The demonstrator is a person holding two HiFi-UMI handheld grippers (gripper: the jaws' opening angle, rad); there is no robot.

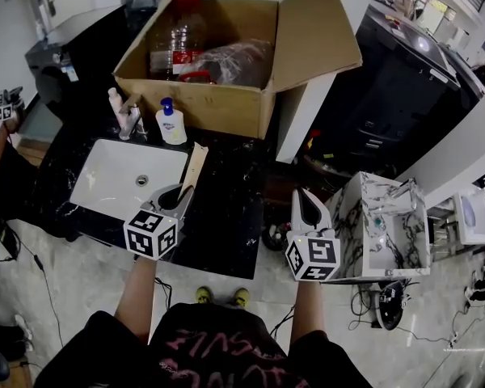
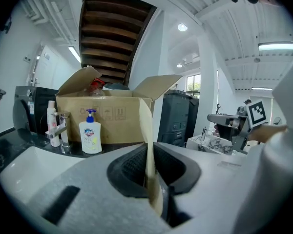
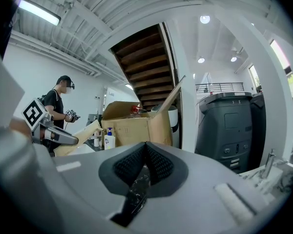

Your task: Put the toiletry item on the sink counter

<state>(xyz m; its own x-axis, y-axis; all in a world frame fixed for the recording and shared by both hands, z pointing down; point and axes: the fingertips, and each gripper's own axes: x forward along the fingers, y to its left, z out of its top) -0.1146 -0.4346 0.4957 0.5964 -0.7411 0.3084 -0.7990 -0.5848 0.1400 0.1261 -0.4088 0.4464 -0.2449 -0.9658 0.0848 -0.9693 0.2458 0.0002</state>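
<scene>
left tongs [image 1: 180, 192] clamp tan strip [image 1: 196, 165], over counter [image 1: 226, 217] beside basin [image 1: 113, 186]

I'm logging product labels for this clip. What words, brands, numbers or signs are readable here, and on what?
None reads clearly.
Pump bottle: blue brand logo, too blurred.
Cardboard box: faint printed symbols, no legible words.
Person's shirt: pink lettering, upside down, illegible.

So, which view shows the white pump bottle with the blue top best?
The left gripper view: the white pump bottle with the blue top stands nearest, label facing. The head view shows it from above; the right gripper view, tiny and far.
</scene>
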